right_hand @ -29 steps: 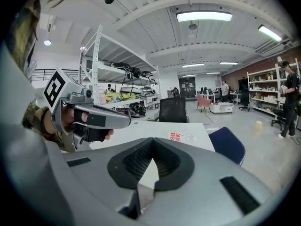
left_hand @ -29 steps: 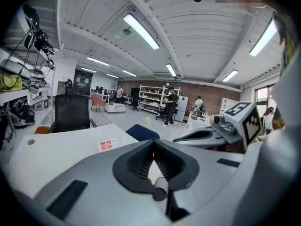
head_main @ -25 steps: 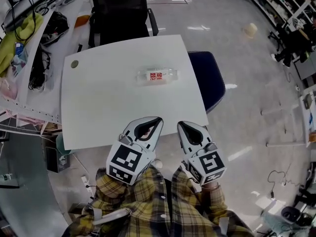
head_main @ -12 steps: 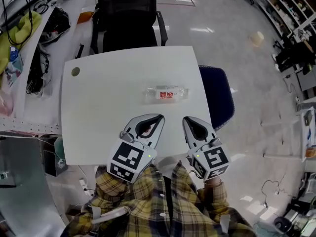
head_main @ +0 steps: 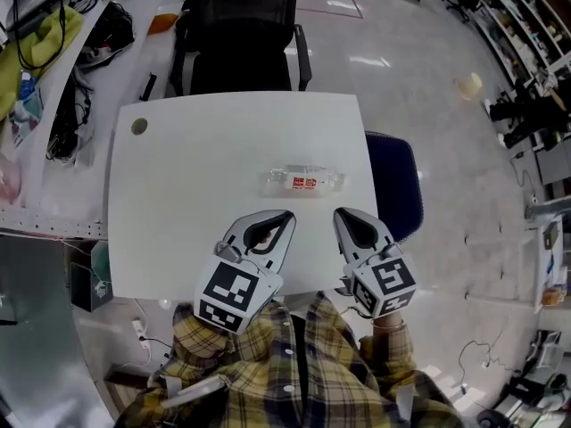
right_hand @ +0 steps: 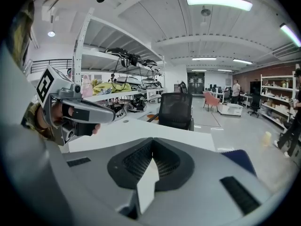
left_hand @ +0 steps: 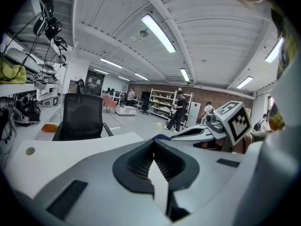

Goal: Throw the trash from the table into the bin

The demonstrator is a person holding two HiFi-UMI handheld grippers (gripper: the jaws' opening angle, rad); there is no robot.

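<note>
Both tongs closed and empty, bottle lying on the table ahead of them.

The left gripper (head_main: 287,215) and right gripper (head_main: 339,212) each have their jaws pressed together at the tips, with nothing between them. They sit side by side over the near edge of the table (head_main: 178,176), angled forward and slightly down, held out from plaid sleeves (head_main: 268,364). The clear bottle (head_main: 303,181) lies on its side just beyond the tips, touching neither. Its label has red print on white, too small to read. Each gripper's cube carries black-and-white square markers.
</note>
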